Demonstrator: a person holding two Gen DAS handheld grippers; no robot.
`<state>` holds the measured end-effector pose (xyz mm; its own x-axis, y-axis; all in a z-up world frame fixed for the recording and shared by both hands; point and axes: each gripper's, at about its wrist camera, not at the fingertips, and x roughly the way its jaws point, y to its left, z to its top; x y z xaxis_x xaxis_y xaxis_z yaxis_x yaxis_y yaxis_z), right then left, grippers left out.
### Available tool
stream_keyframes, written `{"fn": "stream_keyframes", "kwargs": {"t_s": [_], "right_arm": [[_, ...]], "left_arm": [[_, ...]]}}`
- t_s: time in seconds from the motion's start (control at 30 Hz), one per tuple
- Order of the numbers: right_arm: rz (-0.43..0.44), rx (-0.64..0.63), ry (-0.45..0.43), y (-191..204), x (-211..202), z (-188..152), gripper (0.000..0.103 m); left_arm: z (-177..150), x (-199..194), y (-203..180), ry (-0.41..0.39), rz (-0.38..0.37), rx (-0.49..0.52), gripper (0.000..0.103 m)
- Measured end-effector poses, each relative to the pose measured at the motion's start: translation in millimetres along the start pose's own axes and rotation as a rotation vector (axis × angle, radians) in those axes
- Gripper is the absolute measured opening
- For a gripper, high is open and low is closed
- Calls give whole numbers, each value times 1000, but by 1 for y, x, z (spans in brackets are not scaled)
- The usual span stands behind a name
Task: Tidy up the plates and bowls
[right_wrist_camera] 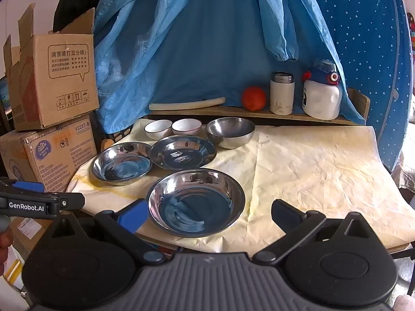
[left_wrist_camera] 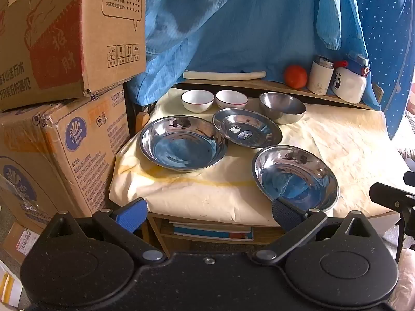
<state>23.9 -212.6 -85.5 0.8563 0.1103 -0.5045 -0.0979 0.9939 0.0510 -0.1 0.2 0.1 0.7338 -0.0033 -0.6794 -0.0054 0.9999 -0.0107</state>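
Plates [right_wrist_camera: 195,202] unstacked on counter [right_wrist_camera: 324,171]; both claws, left claw [left_wrist_camera: 208,216] and right claw [right_wrist_camera: 207,216], fully open, empty. Pinch near rim, lift level.

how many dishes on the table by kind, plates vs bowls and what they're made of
Steel plates: 3 — near, left, middle
Steel bowl: 1
White ceramic bowls: 2 — left, right
Total: 6 dishes, none stacked.
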Motion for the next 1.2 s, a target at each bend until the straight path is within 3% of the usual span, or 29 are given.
{"fn": "stream_keyframes", "kwargs": {"t_s": [1.2], "right_arm": [[1, 2, 2, 1, 0, 1, 103]], "left_arm": [[-1, 2, 0, 9, -4, 1, 102]]}}
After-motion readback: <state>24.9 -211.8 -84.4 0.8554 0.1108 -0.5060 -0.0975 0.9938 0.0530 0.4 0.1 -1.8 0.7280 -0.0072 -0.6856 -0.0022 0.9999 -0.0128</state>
